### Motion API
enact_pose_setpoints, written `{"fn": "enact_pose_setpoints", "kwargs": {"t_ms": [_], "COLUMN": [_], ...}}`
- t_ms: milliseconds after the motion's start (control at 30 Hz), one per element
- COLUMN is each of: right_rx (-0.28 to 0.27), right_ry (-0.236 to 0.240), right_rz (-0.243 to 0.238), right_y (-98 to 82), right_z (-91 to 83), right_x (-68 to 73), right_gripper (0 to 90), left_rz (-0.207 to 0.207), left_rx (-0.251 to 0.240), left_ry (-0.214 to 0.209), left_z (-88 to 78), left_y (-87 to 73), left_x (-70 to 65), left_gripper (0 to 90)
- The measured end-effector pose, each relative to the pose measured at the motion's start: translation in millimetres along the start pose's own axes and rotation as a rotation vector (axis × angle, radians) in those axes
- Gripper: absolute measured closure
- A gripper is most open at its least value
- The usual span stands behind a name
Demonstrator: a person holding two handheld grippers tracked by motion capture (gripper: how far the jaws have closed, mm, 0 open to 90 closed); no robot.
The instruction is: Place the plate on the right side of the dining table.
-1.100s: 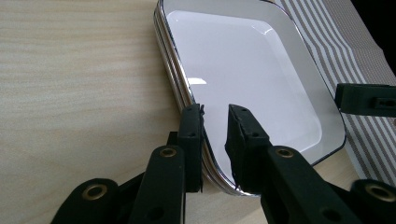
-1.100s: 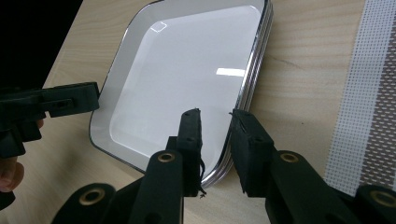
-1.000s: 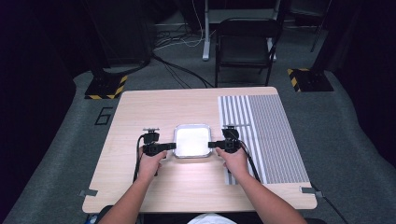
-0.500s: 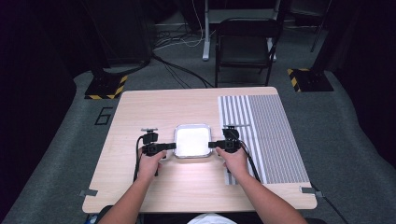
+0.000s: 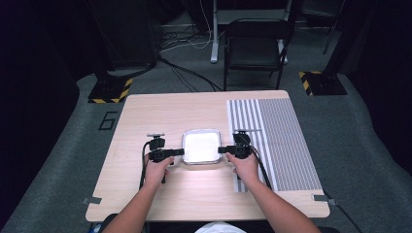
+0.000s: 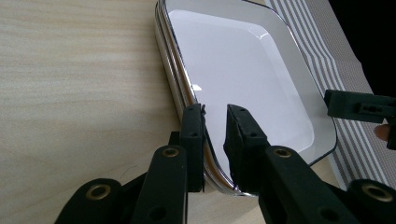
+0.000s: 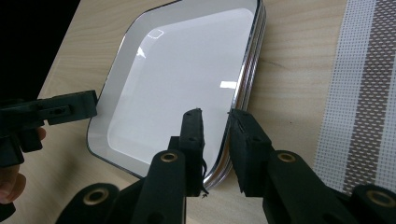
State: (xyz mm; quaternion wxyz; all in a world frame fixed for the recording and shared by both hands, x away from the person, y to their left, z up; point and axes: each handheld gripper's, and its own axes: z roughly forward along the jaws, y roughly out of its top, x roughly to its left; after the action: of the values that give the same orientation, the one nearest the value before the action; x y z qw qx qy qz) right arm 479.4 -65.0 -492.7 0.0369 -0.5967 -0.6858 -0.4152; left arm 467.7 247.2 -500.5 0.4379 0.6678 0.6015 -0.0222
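Observation:
A stack of white square plates [image 5: 201,145] with thin dark rims lies in the middle of the wooden table [image 5: 160,111]. My left gripper [image 5: 180,152] holds the stack at its left edge. In the left gripper view the jaws [image 6: 215,112] stand astride the rim, one inside the top plate [image 6: 243,70] and one outside, shut on it. My right gripper [image 5: 221,150] grips the opposite edge. In the right gripper view its jaws [image 7: 215,114] clamp the rim of the plates [image 7: 182,79] the same way. Each gripper view shows the other gripper across the plate [image 6: 359,106] [image 7: 70,107].
A grey and white striped mat [image 5: 277,136] covers the right part of the table, close to the right hand. Beyond the far edge stand a black folding chair [image 5: 255,48], cables on the floor and two stand bases with yellow-black tape [image 5: 111,90].

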Motion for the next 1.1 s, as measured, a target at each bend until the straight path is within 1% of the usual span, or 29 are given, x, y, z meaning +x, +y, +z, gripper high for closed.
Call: {"fn": "enact_pose_setpoints", "kwargs": {"t_ms": [100, 200, 233, 267, 300, 367, 500, 533, 600, 633, 667, 700, 733, 767, 800, 833, 867, 900, 933, 1000, 1067, 1100], "right_rx": [0.0, -0.005, -0.005, -0.004, 0.004, 0.009, 0.016, 0.006, 0.006, 0.004, 0.002, -0.002, -0.005, 0.0, 0.0, -0.003, -0.003, -0.003, -0.004, -0.01, -0.007, -0.01], "right_ry": [0.004, 0.007, 0.008, 0.008, 0.025, 0.025, 0.021, 0.019, 0.01, 0.004, 0.0, 0.0, -0.001, -0.003, -0.002, -0.001, -0.006, -0.008, -0.01, -0.004, -0.004, -0.002], "right_rz": [0.008, 0.009, 0.008, 0.009, 0.018, 0.033, 0.04, 0.031, 0.033, 0.042, 0.041, 0.052, 0.047, 0.046, 0.051, 0.051, 0.051, 0.049, 0.044, 0.042, 0.052, 0.047], "right_y": [-0.1, -0.2, -0.2, -0.3, -0.4, -0.7, -1.9, -2.3, -2.5, -2.8, -3.1, -3.5, -3.9, -4.2, -4.7, -4.6, -4.7, -4.7, -4.7, -4.7, -4.8, -4.9], "right_z": [-1.0, -2.0, -2.3, -2.2, -1.3, 0.0, 1.5, 1.8, 1.2, 0.9, 0.6, 0.1, -0.6, -1.3, -2.2, -2.8, -3.6, -4.3, -5.1, -5.5, -6.0, -5.8], "right_x": [0.1, 0.5, 0.5, 0.4, -0.3, -1.3, -1.4, -2.4, -4.0, -4.5, -5.4, -6.2, -7.7, -8.4, -9.3, -9.8, -9.8, -9.9, -10.7, -12.5, -13.1, -13.8], "right_gripper": [75.2, 75.2, 75.2, 75.7, 73.5, 73.8, 74.3, 74.9, 76.4, 76.9, 77.2, 77.4, 77.8, 77.9, 77.9, 77.9, 77.9, 77.9, 77.9, 78.2, 78.6, 78.8], "left_rz": [-0.013, -0.013, -0.013, -0.011, -0.012, -0.01, -0.006, -0.012, 0.0, -0.001, 0.011, 0.011, 0.018, 0.012, 0.022, 0.023, 0.016, 0.026, 0.024, 0.029, 0.03, 0.034], "left_rx": [-0.001, -0.003, -0.005, -0.002, -0.002, -0.001, -0.007, -0.005, 0.0, 0.003, 0.004, 0.006, 0.008, 0.007, 0.008, 0.015, 0.011, 0.014, 0.011, 0.011, 0.014, 0.02], "left_ry": [-0.004, -0.005, -0.01, -0.026, -0.025, -0.012, -0.014, -0.017, -0.021, -0.019, -0.013, -0.013, -0.013, -0.01, -0.009, -0.008, -0.009, -0.008, -0.008, -0.007, -0.003, -0.002], "left_z": [0.0, -0.5, -0.6, -0.5, 0.0, 0.9, 0.9, 1.3, 3.0, 3.8, 5.2, 6.3, 7.0, 8.1, 8.9, 9.5, 10.6, 11.7, 12.8, 14.2, 15.1, 15.9], "left_y": [-0.2, -0.1, -0.1, -0.1, -0.4, -0.8, -0.4, -0.7, -1.1, -1.5, -1.7, -2.0, -2.0, -2.1, -2.0, -2.1, -2.5, -2.3, -2.4, -2.1, -2.0, -2.0], "left_x": [-0.2, -0.2, -0.3, 0.0, -1.0, -2.3, -1.5, -2.3, -3.2, -4.4, -5.6, -6.9, -7.1, -8.4, -8.6, -9.3, -10.2, -10.3, -10.8, -10.4, -10.6, -11.4], "left_gripper": [77.4, 77.4, 77.5, 79.2, 79.6, 79.5, 79.5, 79.5, 79.5, 79.5, 79.5, 79.5, 79.4, 79.4, 79.4, 79.4, 79.3, 79.2, 79.2, 79.2, 79.4, 79.2]}}
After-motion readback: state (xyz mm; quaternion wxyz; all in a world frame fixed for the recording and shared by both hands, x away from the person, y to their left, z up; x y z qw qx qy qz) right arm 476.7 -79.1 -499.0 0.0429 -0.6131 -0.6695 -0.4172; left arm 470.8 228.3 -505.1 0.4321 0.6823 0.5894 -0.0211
